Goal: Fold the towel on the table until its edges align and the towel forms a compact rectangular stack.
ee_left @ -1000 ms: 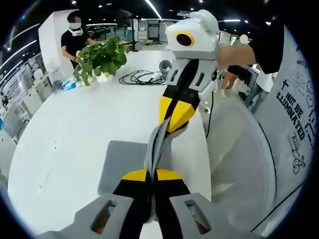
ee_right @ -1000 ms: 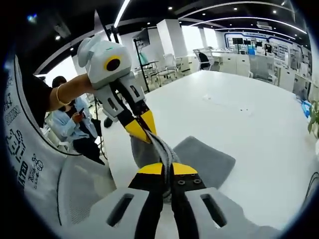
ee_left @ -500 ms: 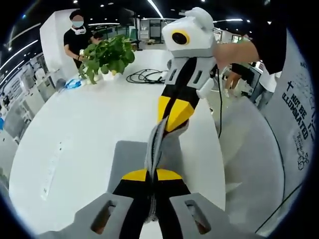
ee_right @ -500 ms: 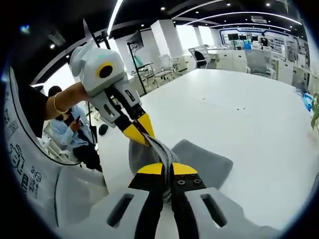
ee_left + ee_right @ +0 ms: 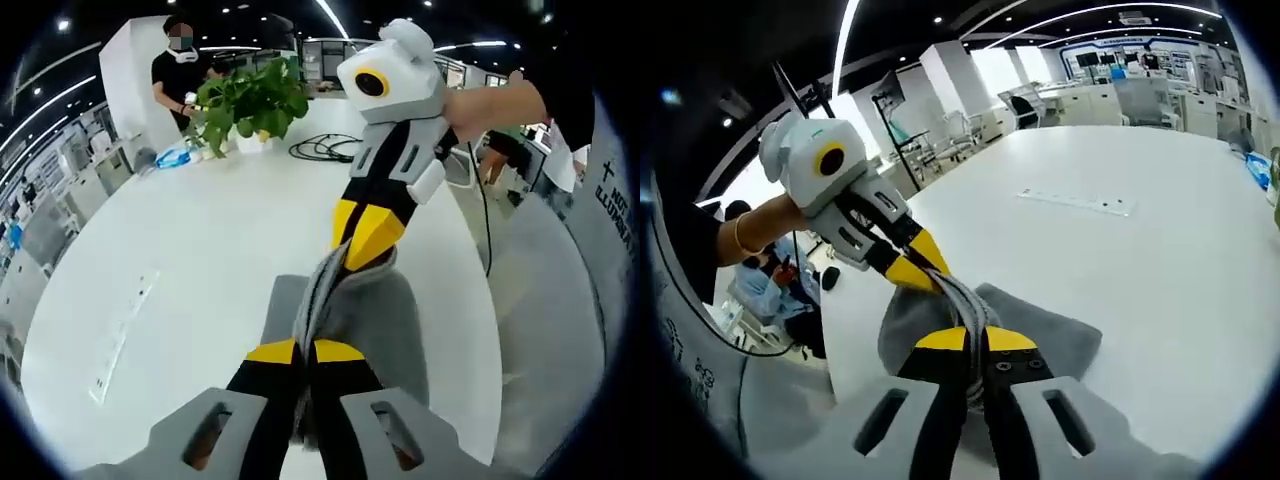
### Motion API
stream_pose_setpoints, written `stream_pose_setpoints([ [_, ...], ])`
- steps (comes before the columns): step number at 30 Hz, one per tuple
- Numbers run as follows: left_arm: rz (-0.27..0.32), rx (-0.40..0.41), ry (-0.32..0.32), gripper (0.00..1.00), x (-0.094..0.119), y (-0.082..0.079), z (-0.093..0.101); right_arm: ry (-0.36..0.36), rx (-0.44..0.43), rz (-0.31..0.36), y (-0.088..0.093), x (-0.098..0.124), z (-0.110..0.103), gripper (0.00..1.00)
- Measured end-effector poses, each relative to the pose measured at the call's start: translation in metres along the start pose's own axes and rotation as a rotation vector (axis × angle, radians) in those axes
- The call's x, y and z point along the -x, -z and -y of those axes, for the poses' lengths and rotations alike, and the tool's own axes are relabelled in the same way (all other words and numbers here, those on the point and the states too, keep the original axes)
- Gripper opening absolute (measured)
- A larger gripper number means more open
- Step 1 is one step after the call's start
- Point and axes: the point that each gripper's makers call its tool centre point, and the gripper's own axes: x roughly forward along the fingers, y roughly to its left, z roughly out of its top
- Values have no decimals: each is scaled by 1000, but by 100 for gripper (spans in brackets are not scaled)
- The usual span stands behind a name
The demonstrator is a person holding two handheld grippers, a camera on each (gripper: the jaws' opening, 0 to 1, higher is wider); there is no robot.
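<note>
White worktop (image 5: 200, 250) in an open office: both grippers, left gripper (image 5: 305, 350) and right gripper (image 5: 973, 338), are pinching the grey towel's (image 5: 390, 320) gathered edge, now carrying it farther inward from the near edge, advancing the fold.

The white table (image 5: 200, 250) has a curved edge. The grey towel (image 5: 400, 320) rests partly on it near the near edge, its upper part lifted. Toward the far edge sit a potted plant (image 5: 250, 100), a coiled black cable (image 5: 325, 148) and a blue object (image 5: 180, 155). A flush rectangular panel (image 5: 120, 335) lies in the surface.
</note>
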Motion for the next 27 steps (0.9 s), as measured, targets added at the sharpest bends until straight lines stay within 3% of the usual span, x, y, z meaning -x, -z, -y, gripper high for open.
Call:
stream_pose_setpoints([
  [7, -6, -16, -86, 4, -28, 17, -16, 20, -57, 10, 11, -23, 29, 2],
  [19, -45, -18, -62, 5, -65, 41, -31, 31, -98, -13, 29, -43, 48, 3],
  [27, -45, 4, -74, 12, -77, 50, -42, 69, -115, 44, 22, -46, 61, 8],
])
